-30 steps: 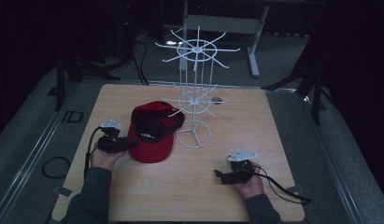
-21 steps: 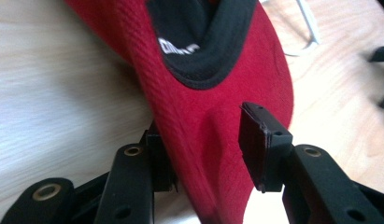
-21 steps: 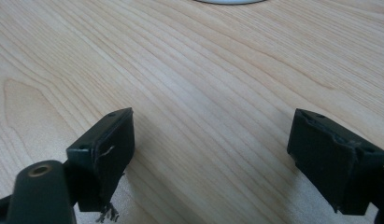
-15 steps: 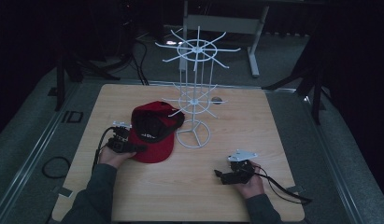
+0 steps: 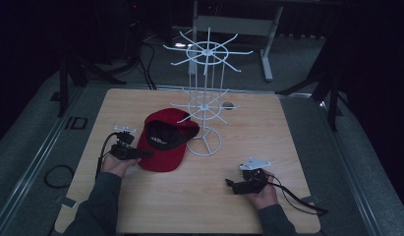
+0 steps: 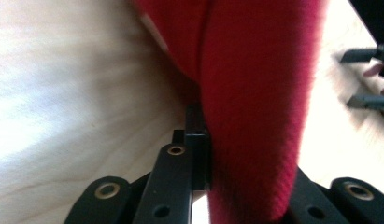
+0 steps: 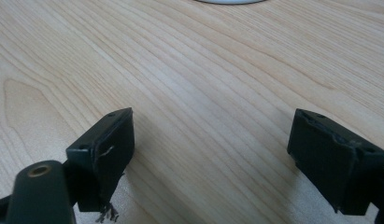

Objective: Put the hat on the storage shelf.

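Observation:
A red cap (image 5: 167, 147) lies on the wooden table (image 5: 268, 128), left of the base of a white wire rack (image 5: 204, 98). My left gripper (image 5: 143, 154) is at the cap's left edge. In the left gripper view the red cap (image 6: 255, 93) fabric sits between the jaws, with the left gripper (image 6: 241, 154) shut on it and one jaw hidden behind the cloth. My right gripper (image 5: 231, 186) rests low at the front right of the table. It is open in the right gripper view, where bare wood lies between the jaws of the right gripper (image 7: 222, 140).
The rack's round base ring (image 5: 205, 142) lies just right of the cap, and its rim (image 7: 227, 1) shows at the top of the right gripper view. Wire arms stick out at two levels. A small dark hole (image 5: 229, 105) is in the table behind the rack.
My left gripper has moved right, up to the cap's left edge, and its jaws now hold the fabric. The right gripper has not moved.

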### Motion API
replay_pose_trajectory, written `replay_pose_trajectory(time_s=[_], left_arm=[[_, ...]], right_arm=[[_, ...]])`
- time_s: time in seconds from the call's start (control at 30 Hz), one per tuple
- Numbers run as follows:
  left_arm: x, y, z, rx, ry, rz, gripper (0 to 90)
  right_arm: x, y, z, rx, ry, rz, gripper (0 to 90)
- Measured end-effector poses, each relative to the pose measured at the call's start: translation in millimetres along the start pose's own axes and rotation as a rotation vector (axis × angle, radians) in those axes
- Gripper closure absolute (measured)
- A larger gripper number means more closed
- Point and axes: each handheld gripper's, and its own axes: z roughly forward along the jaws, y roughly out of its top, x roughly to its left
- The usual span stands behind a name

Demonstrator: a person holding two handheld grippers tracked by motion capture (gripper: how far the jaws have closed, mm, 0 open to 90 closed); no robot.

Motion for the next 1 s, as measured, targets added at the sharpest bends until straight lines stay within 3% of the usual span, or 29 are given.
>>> replay_pose_trajectory(time_s=[0.17, 0.37, 0.63, 1.0], left_arm=[[-4.3, 1.5, -7.5, -0.040, 0.073, 0.023, 85.0], [-6.8, 1.5, -11.6, -0.070, 0.113, 0.033, 85.2], [-6.3, 2.3, -18.8, -0.111, 0.130, 0.026, 85.2], [-10.8, 5.6, -37.0, -0.215, 0.147, 0.020, 85.2]], right_arm=[[0.0, 0.0, 0.0, 0.000, 0.000, 0.000, 14.6], [0.0, 0.0, 0.0, 0.000, 0.000, 0.000, 14.5], [0.0, 0.0, 0.1, -0.001, 0.000, 0.001, 14.5], [0.1, -0.1, 0.1, -0.002, 0.000, 0.000, 14.5]])
